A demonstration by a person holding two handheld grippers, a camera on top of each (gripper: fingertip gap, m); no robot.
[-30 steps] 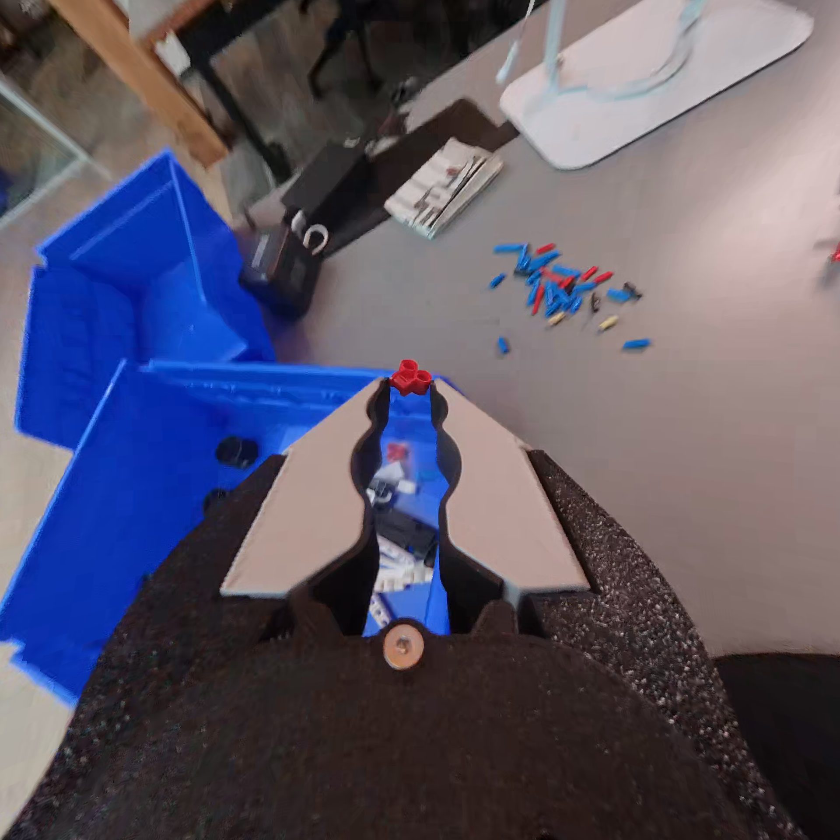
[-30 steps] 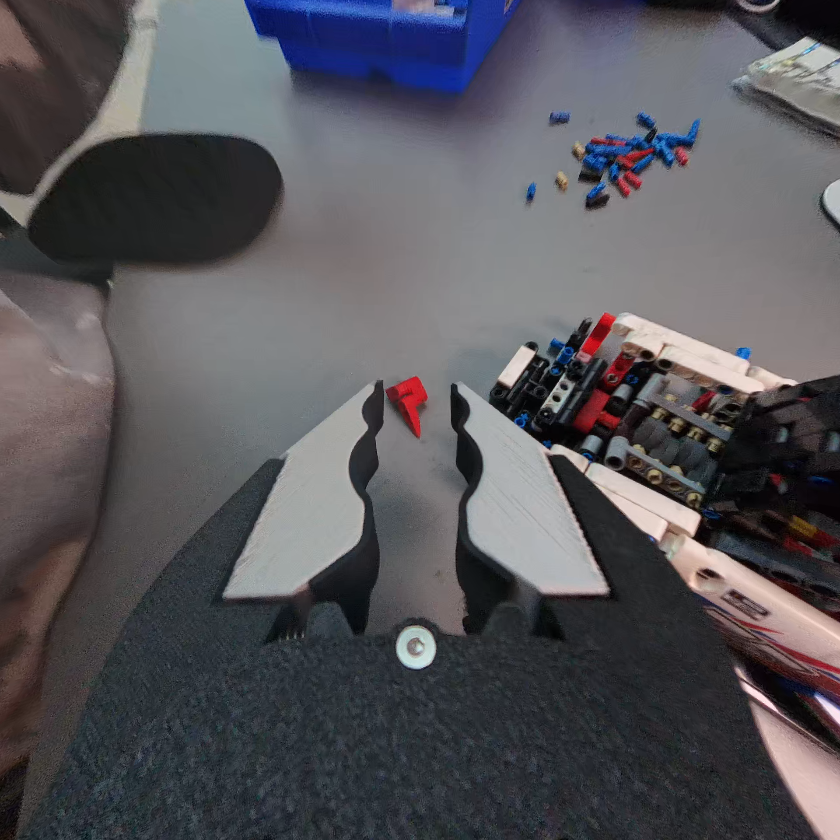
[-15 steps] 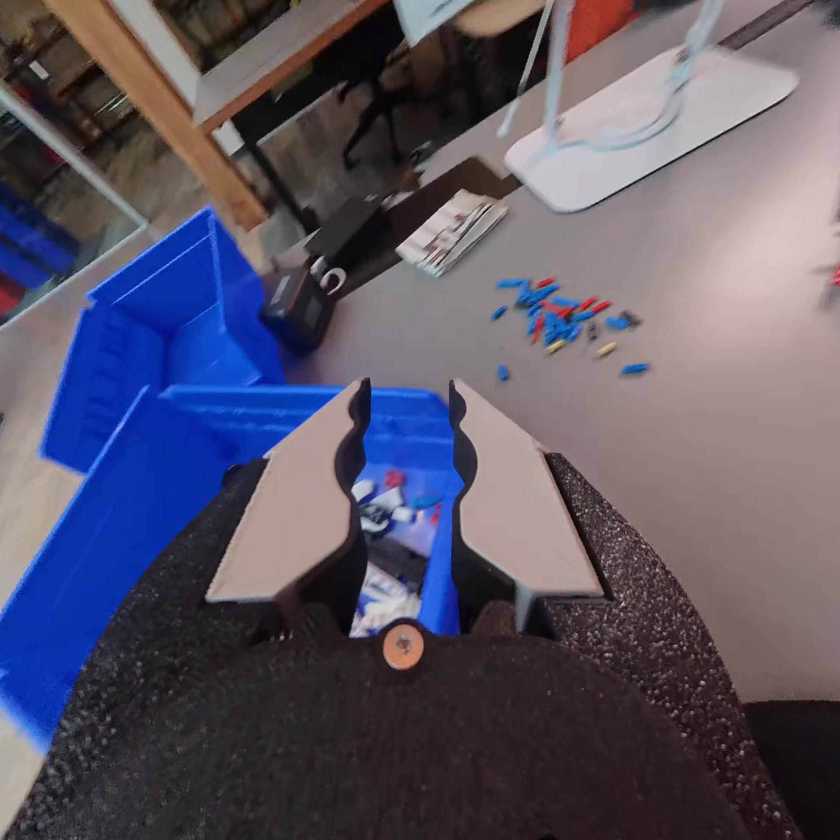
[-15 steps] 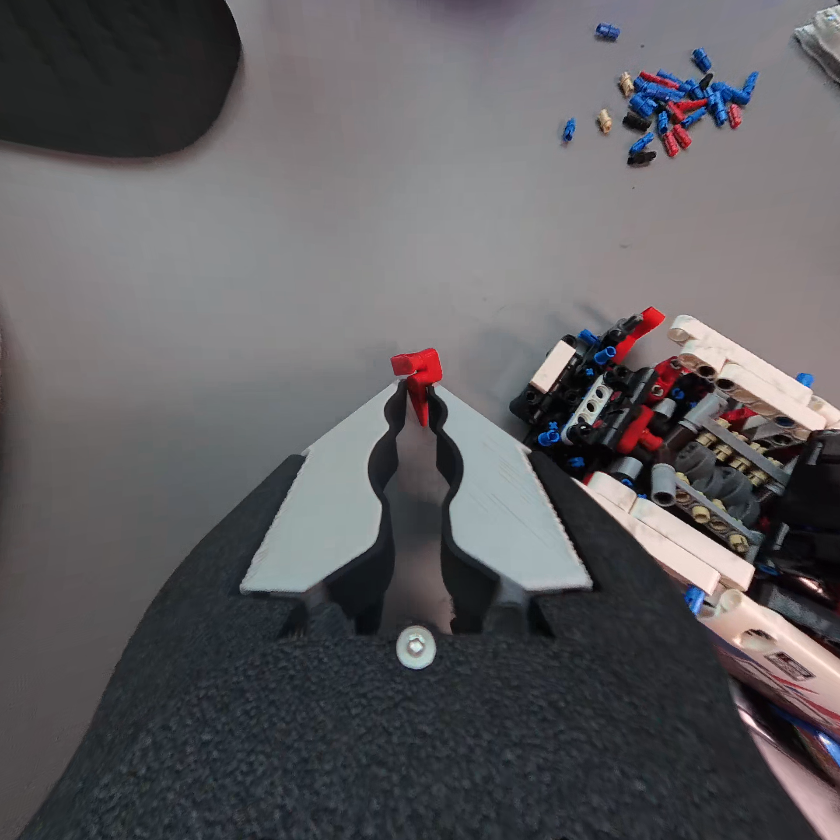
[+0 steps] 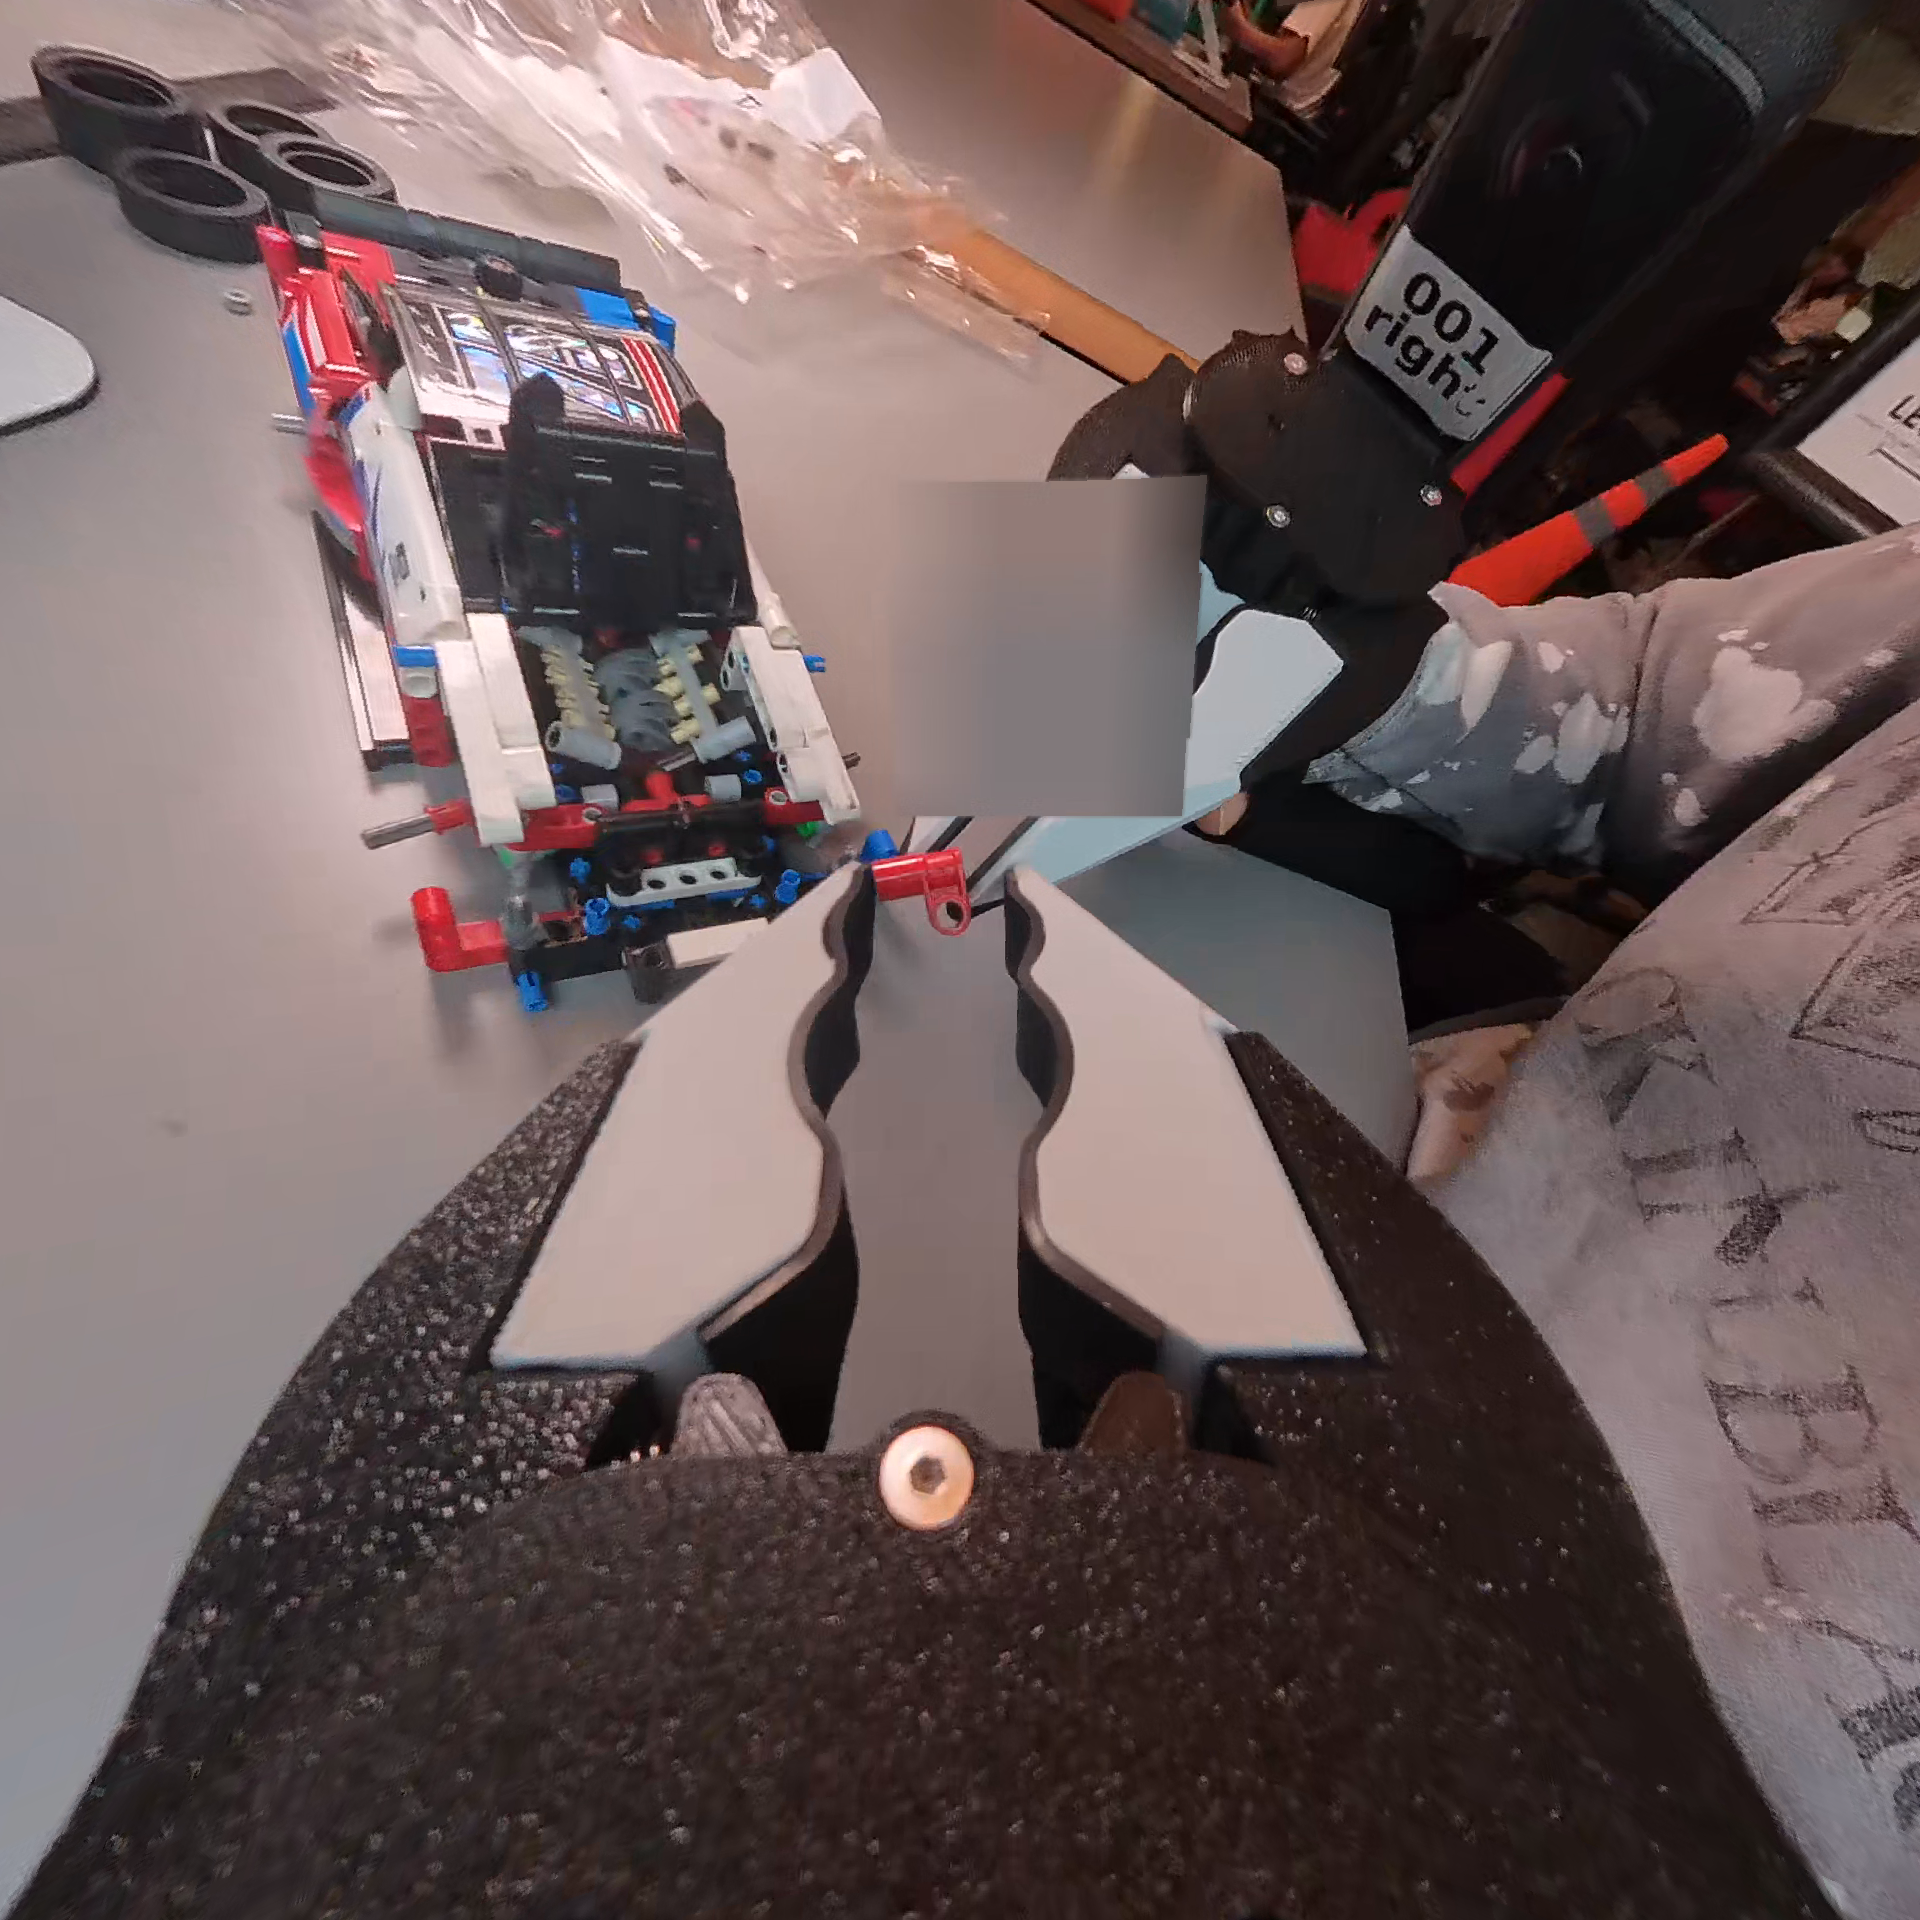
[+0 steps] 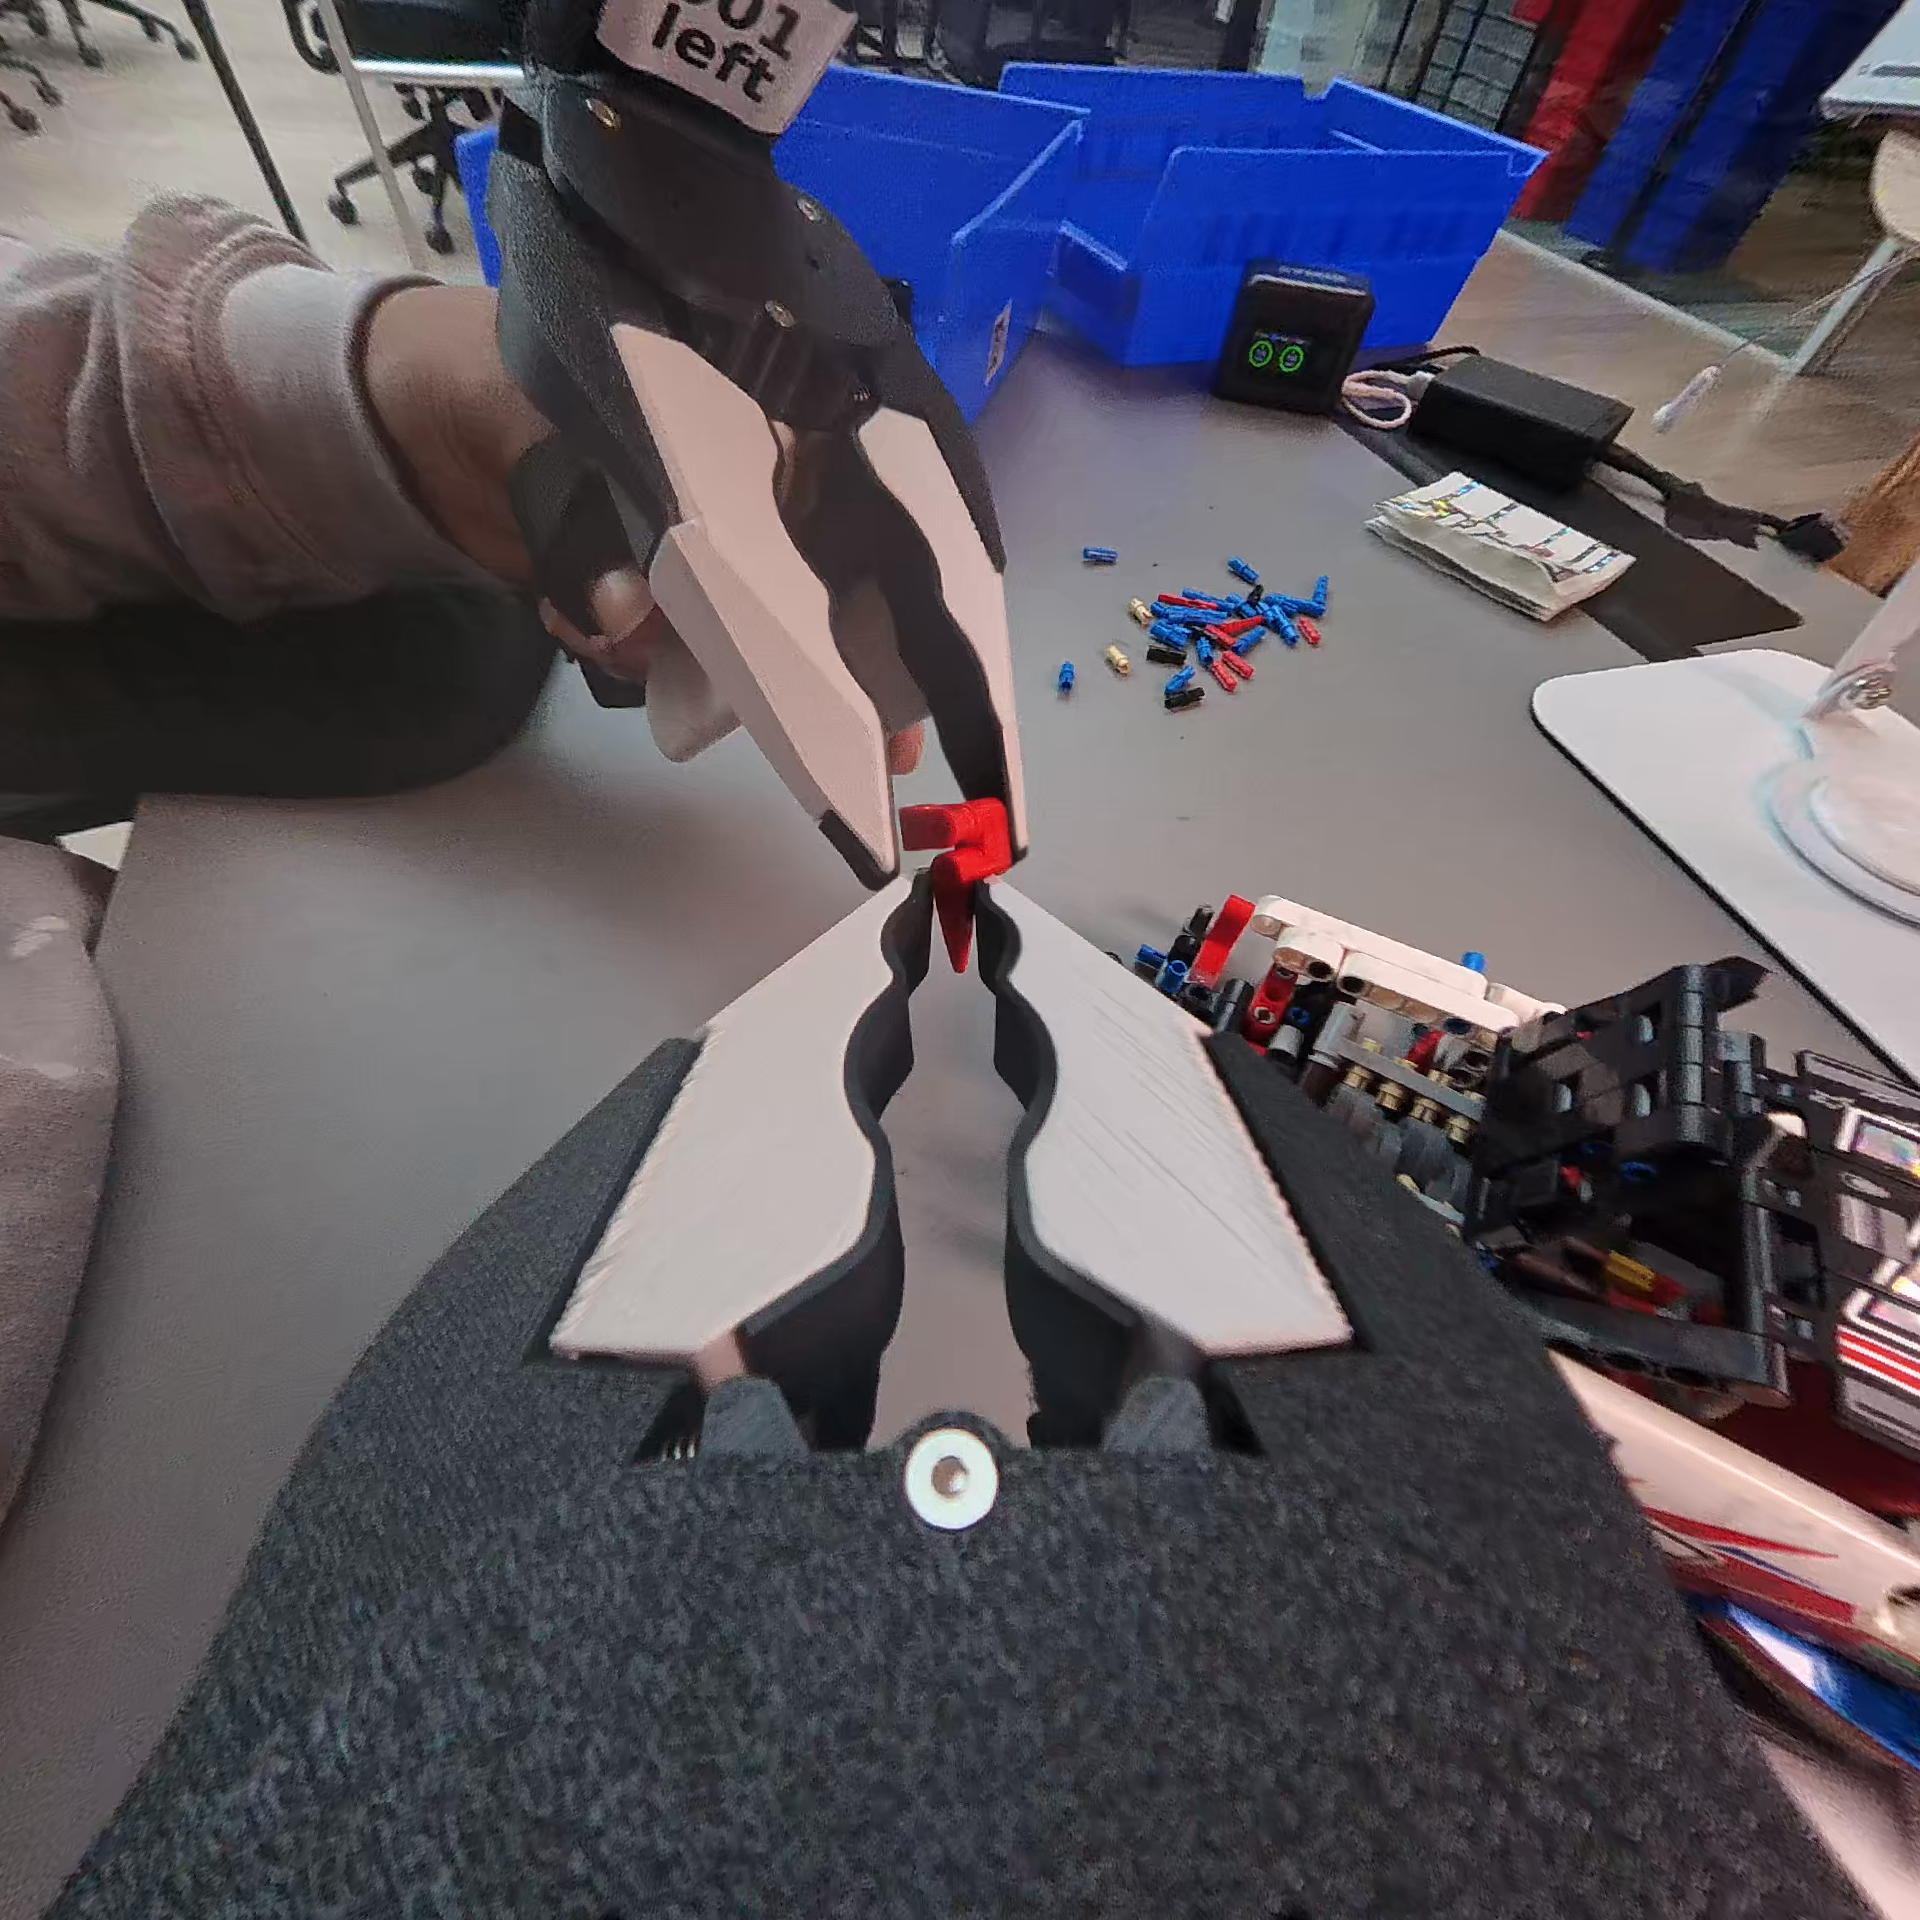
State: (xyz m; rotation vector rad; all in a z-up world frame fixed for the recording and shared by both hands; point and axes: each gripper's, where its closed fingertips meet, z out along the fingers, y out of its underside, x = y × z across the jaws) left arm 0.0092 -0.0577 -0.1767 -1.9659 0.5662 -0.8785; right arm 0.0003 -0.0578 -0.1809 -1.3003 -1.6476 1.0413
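Observation:
My right gripper (image 6: 953,896) is shut on a small red angled toy piece (image 6: 958,873) and holds it above the grey table (image 6: 416,1039). My left gripper (image 5: 932,883) is open, with its fingertips on either side of the top of that red piece (image 5: 920,881); it also shows in the right wrist view (image 6: 951,847), coming down from the upper left. In the left wrist view the right gripper's fingers (image 5: 1257,675) reach in from the right, partly under a blurred patch. A partly built toy race car (image 5: 551,582) lies just beside both grippers and also shows in the right wrist view (image 6: 1558,1122).
Blue bins (image 6: 1143,208) stand at the table's far edge, with a black device (image 6: 1294,332) and a folded booklet (image 6: 1496,540) nearby. A pile of small pins (image 6: 1216,623) lies mid-table. A white stand base (image 6: 1683,748), black tyres (image 5: 208,166) and clear bags (image 5: 727,135) lie around. Only a small space, under 4 cm, lies between the two pairs of fingers.
My left gripper opened over the blue bin, letting go of a red piece, then swung to the right gripper. My right gripper shut on the red piece on the table and lifted it.

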